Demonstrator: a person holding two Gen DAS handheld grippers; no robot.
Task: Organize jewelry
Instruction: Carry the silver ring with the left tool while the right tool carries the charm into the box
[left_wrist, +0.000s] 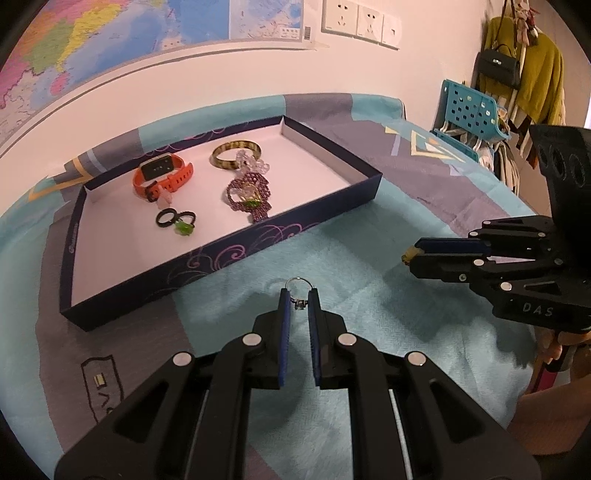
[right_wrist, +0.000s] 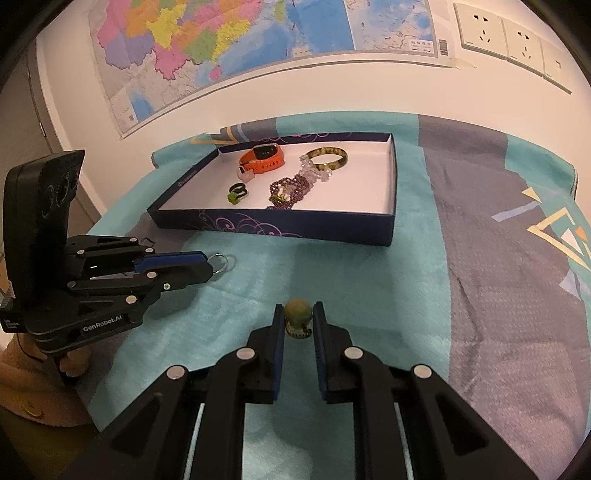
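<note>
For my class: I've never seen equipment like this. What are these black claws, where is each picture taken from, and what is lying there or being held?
No robot here: a person holds a hand-operated claw in each hand, each with a camera looking along its two fingers. One picture is from the left claw's camera, the other from the right's, so each also shows the other claw from the side.

The left claw is shut on a thin silver ring. The right claw is shut on a ring with a round greenish bead.

Both are over a teal and grey cloth. On it stands a shallow dark blue box holding an orange watch, a mottled bangle, purple beads, clear beads and small black rings.
</note>
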